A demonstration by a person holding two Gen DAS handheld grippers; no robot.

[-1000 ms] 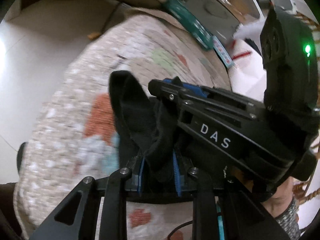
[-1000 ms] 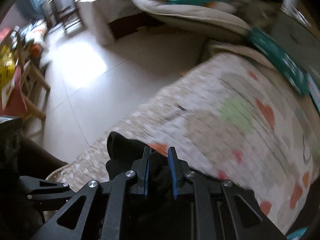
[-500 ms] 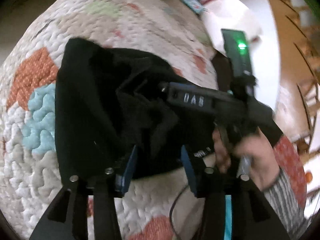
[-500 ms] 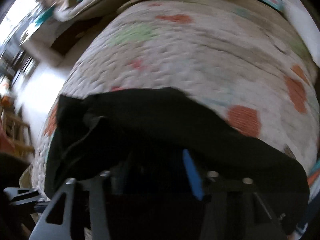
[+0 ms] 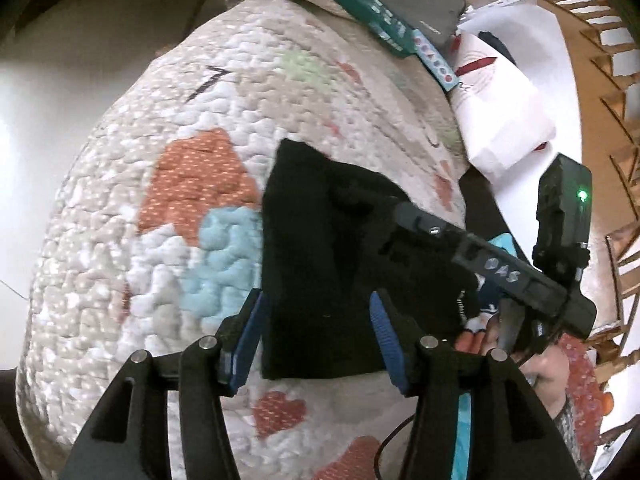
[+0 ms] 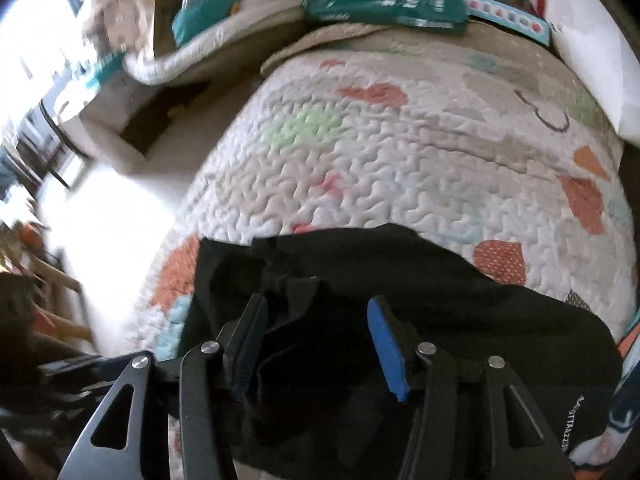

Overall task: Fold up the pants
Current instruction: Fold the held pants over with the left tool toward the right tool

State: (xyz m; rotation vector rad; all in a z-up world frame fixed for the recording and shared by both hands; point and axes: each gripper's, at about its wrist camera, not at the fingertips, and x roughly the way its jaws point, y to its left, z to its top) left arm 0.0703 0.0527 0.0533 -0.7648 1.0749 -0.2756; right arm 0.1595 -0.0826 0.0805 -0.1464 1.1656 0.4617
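Observation:
The black pants [image 5: 320, 264] lie folded in a compact bundle on a quilted bedspread [image 5: 120, 264] with coloured patches. My left gripper [image 5: 314, 334] is open, its blue pads either side of the bundle's near edge, holding nothing. The right gripper's body crosses the left wrist view over the pants' right side. In the right wrist view the pants [image 6: 460, 288] spread across the lower frame, and my right gripper [image 6: 314, 338] is open just above them, empty.
A teal box [image 6: 384, 10] and a white pillow [image 5: 500, 120] lie at the bed's far end. The bed's left edge drops to a pale tiled floor [image 6: 112, 208]. A wooden stair rail [image 5: 608, 48] stands at the right. A thin black cable [image 5: 392, 440] lies on the quilt.
Both grippers were shut on the black pants a second ago. They laid the pants on the quilt, opened and let go; the pants now rest flat and folded.

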